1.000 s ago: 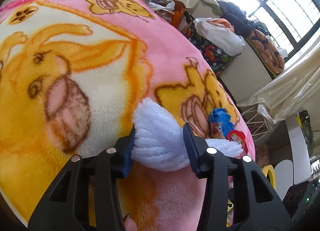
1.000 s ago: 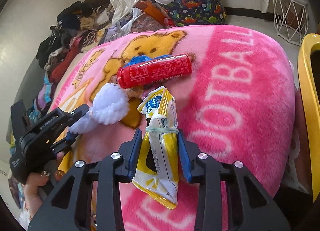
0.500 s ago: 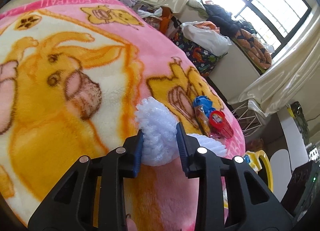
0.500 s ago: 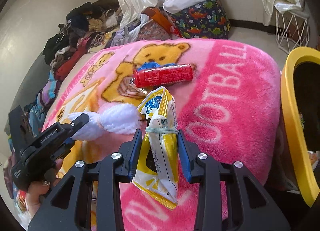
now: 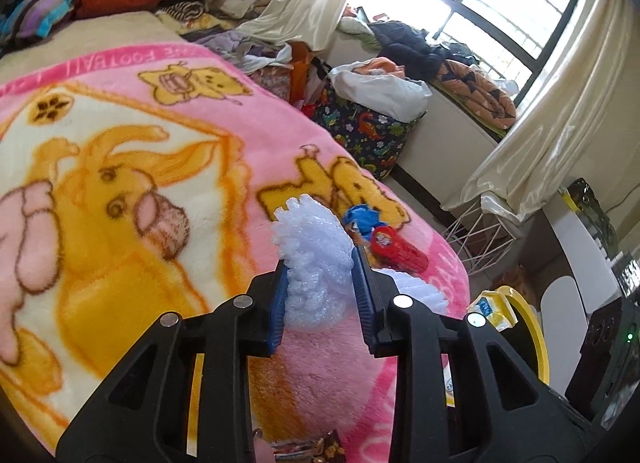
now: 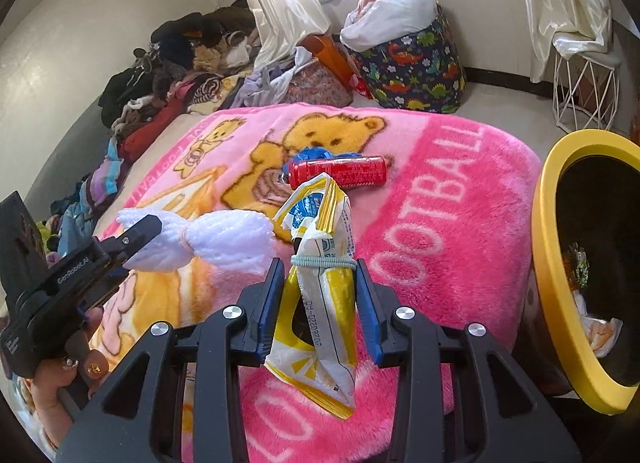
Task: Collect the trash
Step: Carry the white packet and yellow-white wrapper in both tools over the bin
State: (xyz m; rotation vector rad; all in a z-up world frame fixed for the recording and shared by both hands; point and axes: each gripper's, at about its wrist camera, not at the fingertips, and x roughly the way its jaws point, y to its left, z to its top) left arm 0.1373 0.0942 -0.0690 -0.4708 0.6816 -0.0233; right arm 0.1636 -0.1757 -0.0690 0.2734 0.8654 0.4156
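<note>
The left gripper [image 5: 319,263] points forward and down over the bed, its two black arms converging from the bottom of its own view to blue-padded jaws. Those jaws have just been closing and now press on a white foam net [image 5: 312,263] from both sides, squeezing it between the pads. In the right wrist view the same gripper comes in from the lower left, carried by a hand [image 6: 60,379] whose fingers wrap its black grip. The right gripper [image 6: 321,283] also tilts forward and down, its jaws clamped on a yellow and white snack wrapper [image 6: 324,303] that stands upright between the blue pads.
</note>
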